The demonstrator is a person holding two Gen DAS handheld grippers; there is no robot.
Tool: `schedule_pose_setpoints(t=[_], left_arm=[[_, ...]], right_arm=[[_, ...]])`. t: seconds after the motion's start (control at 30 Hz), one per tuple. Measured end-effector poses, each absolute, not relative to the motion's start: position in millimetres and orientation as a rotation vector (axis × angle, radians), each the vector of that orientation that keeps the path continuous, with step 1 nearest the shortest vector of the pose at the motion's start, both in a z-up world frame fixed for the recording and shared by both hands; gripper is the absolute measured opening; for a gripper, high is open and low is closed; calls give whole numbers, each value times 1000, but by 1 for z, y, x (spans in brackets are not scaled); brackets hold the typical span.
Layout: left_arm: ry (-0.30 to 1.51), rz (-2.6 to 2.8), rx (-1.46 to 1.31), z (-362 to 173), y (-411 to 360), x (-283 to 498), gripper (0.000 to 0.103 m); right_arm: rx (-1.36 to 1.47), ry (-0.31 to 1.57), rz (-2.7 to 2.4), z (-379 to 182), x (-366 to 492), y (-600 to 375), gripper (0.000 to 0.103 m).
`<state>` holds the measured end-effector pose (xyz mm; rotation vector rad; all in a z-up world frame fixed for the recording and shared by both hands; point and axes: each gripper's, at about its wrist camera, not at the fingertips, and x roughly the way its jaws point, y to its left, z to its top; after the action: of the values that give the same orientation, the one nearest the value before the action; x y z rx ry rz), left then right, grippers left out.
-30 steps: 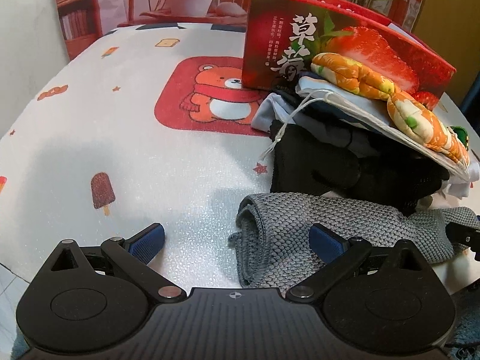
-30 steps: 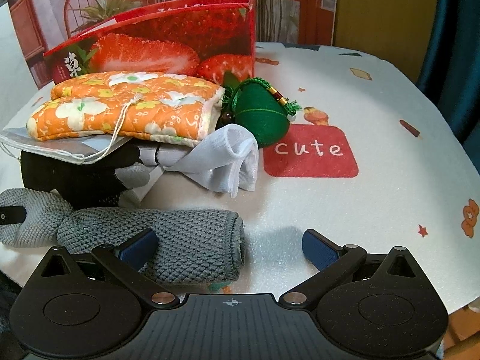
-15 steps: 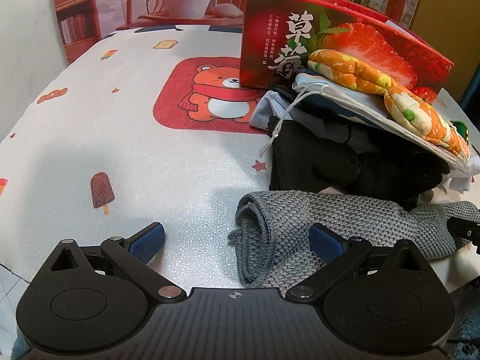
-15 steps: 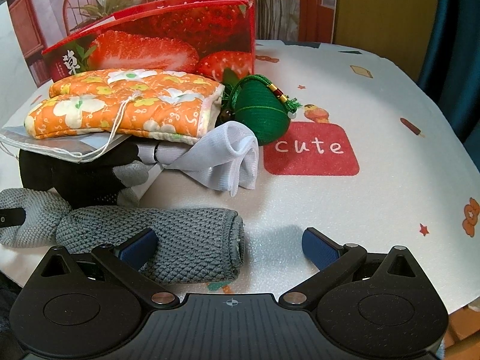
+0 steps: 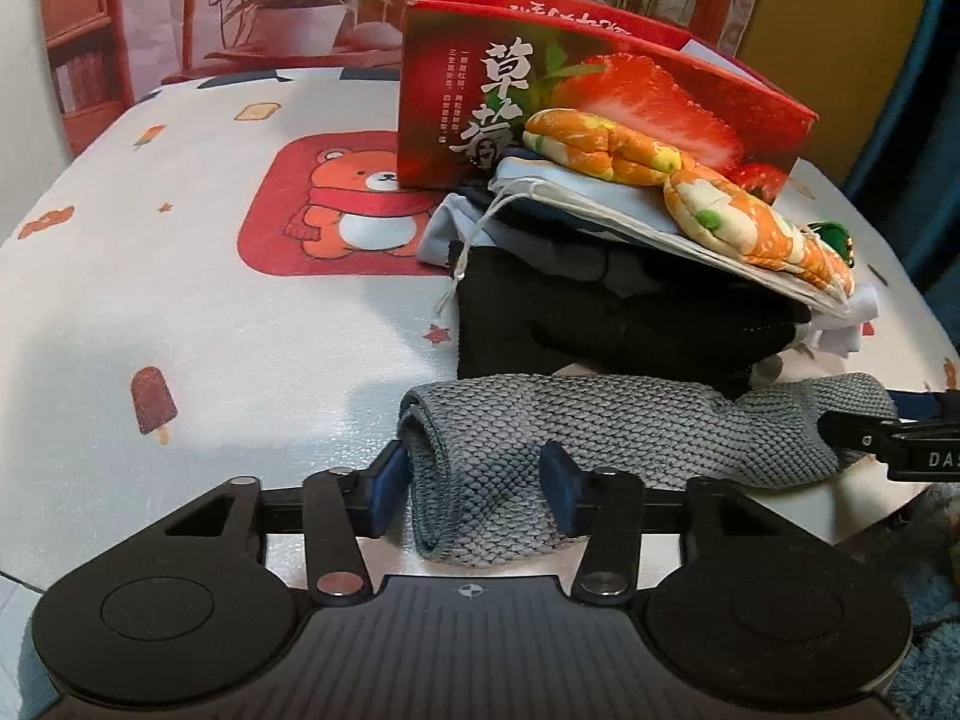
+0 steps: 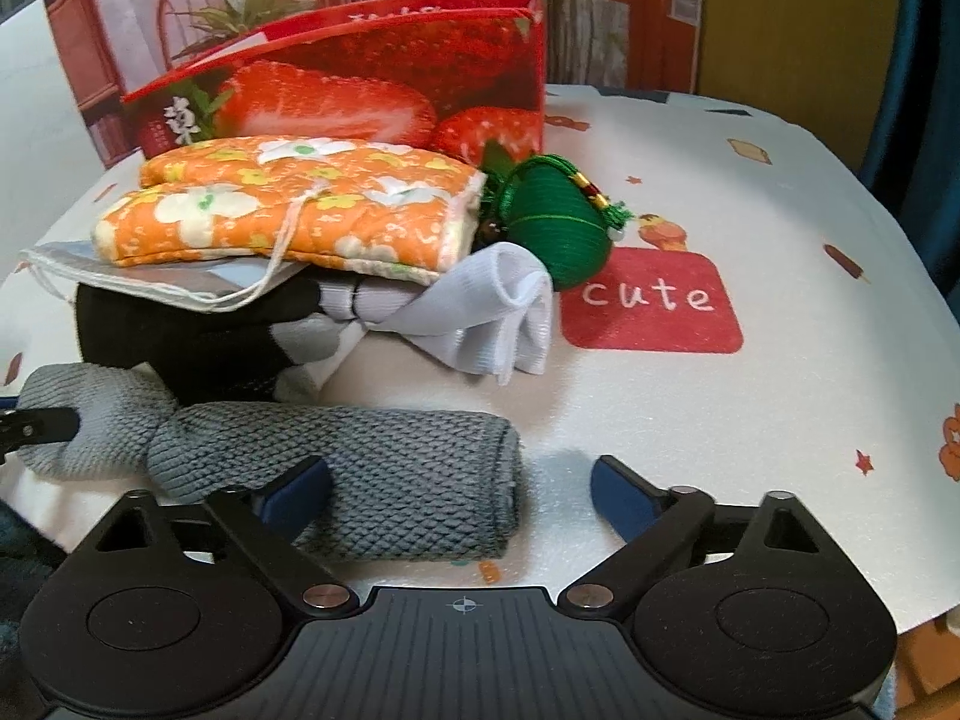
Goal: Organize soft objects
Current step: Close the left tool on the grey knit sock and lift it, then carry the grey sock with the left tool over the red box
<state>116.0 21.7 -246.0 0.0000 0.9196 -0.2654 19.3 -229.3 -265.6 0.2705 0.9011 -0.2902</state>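
- We see the left gripper (image 5: 474, 489) low at the table's (image 5: 210, 312) near edge, its blue pads pinching one end of the gray knit cloth (image 5: 600, 426)
- Right gripper (image 6: 459, 495) is level at the same edge, jaws spread wide; its left pad rests against the cloth's (image 6: 372, 474) other rolled end, the right pad stands apart over bare table (image 6: 750, 408)
- The cloth lies along the near edge, in front of the pile
- Pile: black glove (image 5: 600, 324) at the bottom, drawstring bag (image 5: 576, 204), orange floral mitt (image 6: 300, 210) on top, white sock (image 6: 498, 312) and green pouch (image 6: 558, 228) beside
- Strawberry box (image 5: 540, 102) stands behind the pile; we cannot tell what it contains
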Motion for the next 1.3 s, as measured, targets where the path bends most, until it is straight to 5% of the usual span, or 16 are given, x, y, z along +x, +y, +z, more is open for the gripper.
schedule_pose_setpoints(t=[0.17,0.3,0.47,1.3], left_arm=[[914,-291,-3,-246,20,114,32],[894,-304,17,-244,18,110,20],[868,-310,22,-239,19,106,15],[654,-320,2,-188,24,81,13]], right_arm=[[277,886,-240,-262,17,-225,63],[284,873,-227,-259,16,-224,53],[263,832,-223,-250,12,-220,30],[226,677,-191,-202,-2,-211,23]])
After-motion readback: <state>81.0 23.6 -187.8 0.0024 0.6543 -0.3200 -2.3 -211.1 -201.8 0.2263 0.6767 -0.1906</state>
